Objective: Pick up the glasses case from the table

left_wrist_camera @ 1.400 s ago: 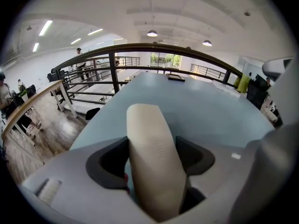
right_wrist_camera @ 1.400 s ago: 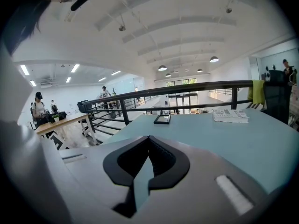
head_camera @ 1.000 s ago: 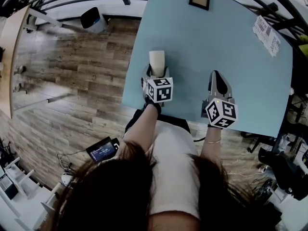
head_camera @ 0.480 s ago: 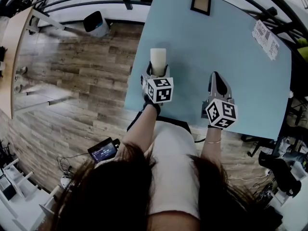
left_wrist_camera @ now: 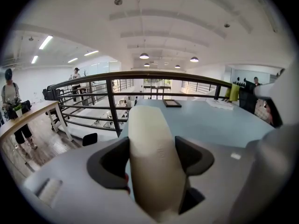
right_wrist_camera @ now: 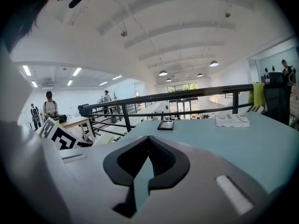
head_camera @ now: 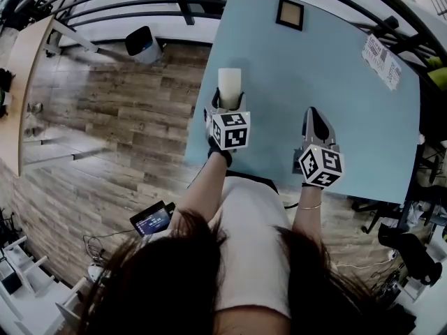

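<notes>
The glasses case [head_camera: 229,82] is a cream, rounded oblong. My left gripper [head_camera: 228,100] is shut on it, and the case sticks out past the fingertips, lifted over the left part of the light blue table [head_camera: 349,96]. In the left gripper view the case [left_wrist_camera: 153,143] fills the gap between the dark pads [left_wrist_camera: 108,161], pressed on both sides. To the right, over the table's near edge, my right gripper [head_camera: 316,118] is shut with nothing in it. In the right gripper view its tips [right_wrist_camera: 147,149] meet.
A small dark-framed picture [head_camera: 289,14] lies at the table's far edge, and a printed booklet [head_camera: 383,60] lies at the far right. A black railing [left_wrist_camera: 112,101] runs beyond the table. On the wooden floor to the left are a bin [head_camera: 143,44] and a handheld device [head_camera: 151,220].
The left gripper has risen a little with the case held in it, away from the tabletop. The right gripper has stayed where it was.
</notes>
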The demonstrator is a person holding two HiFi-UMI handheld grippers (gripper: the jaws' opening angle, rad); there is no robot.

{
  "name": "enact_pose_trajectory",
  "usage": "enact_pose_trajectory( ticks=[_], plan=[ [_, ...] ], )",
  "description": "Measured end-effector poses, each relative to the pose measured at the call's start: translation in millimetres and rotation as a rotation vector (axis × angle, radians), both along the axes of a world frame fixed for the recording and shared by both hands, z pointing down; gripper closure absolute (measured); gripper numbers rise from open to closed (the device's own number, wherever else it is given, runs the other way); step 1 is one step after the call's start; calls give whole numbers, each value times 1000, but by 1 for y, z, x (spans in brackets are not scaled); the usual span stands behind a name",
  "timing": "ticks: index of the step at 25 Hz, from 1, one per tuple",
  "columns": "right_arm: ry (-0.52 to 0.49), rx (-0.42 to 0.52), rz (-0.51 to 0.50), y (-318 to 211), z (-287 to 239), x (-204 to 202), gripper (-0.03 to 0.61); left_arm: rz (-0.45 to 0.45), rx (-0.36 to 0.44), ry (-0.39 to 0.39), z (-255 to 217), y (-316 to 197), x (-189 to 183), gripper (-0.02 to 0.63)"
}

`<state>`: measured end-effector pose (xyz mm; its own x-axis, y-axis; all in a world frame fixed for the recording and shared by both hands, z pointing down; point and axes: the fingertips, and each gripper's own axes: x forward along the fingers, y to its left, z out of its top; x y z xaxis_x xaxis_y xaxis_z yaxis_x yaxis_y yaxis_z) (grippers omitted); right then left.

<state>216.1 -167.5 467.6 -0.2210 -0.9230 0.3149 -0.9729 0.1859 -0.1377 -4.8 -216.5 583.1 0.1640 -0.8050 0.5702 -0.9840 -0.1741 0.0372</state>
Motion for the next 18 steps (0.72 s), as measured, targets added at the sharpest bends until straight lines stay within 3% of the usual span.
enact_pose_trajectory(
  ticks=[18],
  plan=[
    [-1,83,4,6,-29,-10,575,71,261,34,-111,-25,-12,262]
  ],
)
